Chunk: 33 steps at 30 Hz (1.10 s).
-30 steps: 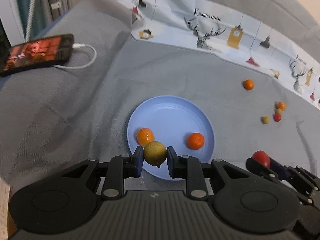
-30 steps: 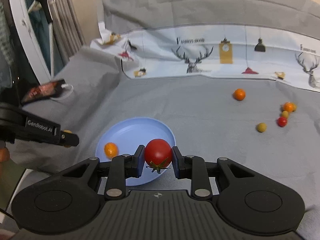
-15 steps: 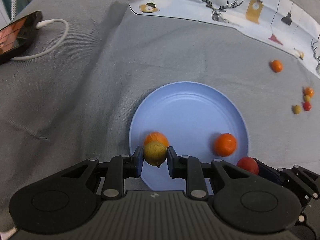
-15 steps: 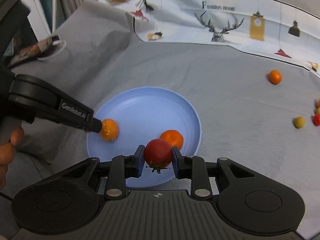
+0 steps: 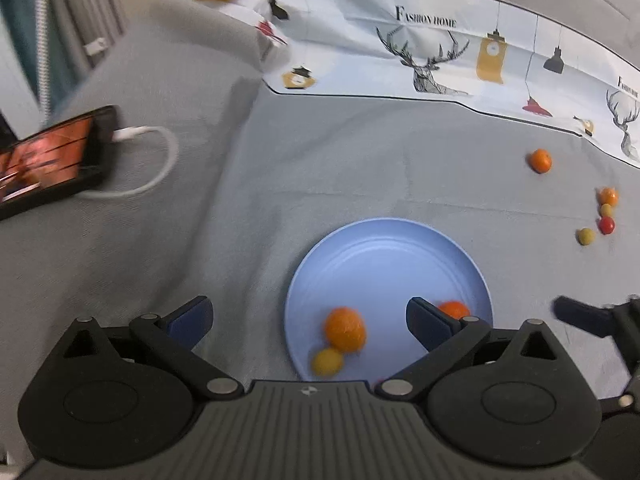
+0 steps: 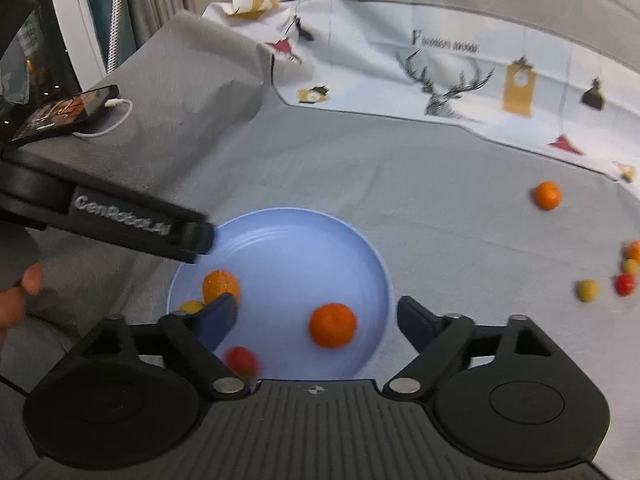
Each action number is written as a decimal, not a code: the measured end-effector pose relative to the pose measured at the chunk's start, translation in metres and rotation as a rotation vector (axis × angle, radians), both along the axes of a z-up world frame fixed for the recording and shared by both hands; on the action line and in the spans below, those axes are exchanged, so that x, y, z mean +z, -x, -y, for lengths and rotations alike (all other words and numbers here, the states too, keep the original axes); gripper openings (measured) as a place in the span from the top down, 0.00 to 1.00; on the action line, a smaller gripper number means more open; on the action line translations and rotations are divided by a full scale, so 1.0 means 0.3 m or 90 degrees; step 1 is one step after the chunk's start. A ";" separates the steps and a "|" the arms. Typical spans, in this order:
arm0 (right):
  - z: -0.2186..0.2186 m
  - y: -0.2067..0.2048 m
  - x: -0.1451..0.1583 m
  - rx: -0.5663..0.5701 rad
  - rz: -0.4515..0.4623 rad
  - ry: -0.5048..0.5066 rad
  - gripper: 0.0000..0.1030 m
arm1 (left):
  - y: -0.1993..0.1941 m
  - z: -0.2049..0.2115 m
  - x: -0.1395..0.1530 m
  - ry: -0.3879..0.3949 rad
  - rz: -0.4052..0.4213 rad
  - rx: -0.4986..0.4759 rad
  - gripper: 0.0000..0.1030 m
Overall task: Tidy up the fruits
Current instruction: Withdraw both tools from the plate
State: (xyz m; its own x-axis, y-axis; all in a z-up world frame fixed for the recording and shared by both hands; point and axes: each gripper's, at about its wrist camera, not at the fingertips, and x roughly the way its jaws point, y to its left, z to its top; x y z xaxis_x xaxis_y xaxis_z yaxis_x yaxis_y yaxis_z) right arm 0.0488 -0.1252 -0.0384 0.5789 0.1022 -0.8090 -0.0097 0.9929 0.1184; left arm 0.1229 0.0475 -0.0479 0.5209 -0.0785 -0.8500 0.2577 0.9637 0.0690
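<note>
1. The left gripper (image 5: pixel 308 320) stands with its jaws spread wide and nothing between the pads; they have just been opening. The right gripper (image 6: pixel 316 316) is likewise wide apart and holds nothing, its jaws also just opened.
2. Under both lies the blue plate (image 5: pixel 384 248), on the grey cloth (image 5: pixel 240 200).
3. On the plate's near left part a small yellow fruit (image 5: pixel 327 362) sits touching an orange one (image 5: pixel 345 329).
4. In the right wrist view a red tomato (image 6: pixel 241 360), blurred, lies at the plate's near edge, and a second orange (image 6: pixel 332 325) rests in the near right of the plate, free of the pads.
5. A person's fingers (image 6: pixel 16 296) show at the left edge of the right wrist view, on the left tool's handle.
6. Further right on the cloth, well apart from the plate, lies a cluster: a yellow-green fruit (image 5: pixel 586 236), a red one (image 5: pixel 607 225), another small yellow one and an orange one close together.
7. Further still, a lone orange (image 5: pixel 540 161) lies near the printed sheet (image 5: pixel 440 60).
8. At far left a phone (image 5: pixel 56 156) lies with a white cable (image 5: pixel 160 160) plugged in.
</note>
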 end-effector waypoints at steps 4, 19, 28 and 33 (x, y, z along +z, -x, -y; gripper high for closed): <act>0.000 0.113 0.076 -0.010 0.004 0.000 0.08 | 0.127 -0.041 0.044 -0.003 -0.013 0.022 0.00; -0.078 0.473 0.347 -0.019 0.127 0.031 0.01 | 0.515 -0.095 0.149 -0.004 0.027 0.024 0.00; -0.071 0.614 0.418 -0.036 0.178 0.041 0.01 | 0.642 -0.091 0.229 0.006 0.082 0.011 0.00; -0.073 0.661 0.447 -0.037 0.201 0.041 0.01 | 0.683 -0.092 0.255 0.007 0.100 0.010 0.00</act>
State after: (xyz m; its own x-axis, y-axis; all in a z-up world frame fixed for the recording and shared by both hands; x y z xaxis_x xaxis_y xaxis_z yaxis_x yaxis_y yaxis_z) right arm -0.1496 -0.1033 0.0957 0.8057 0.0164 -0.5921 0.0206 0.9982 0.0558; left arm -0.0821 0.0752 0.0287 0.6491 -0.0787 -0.7567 0.2300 0.9684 0.0966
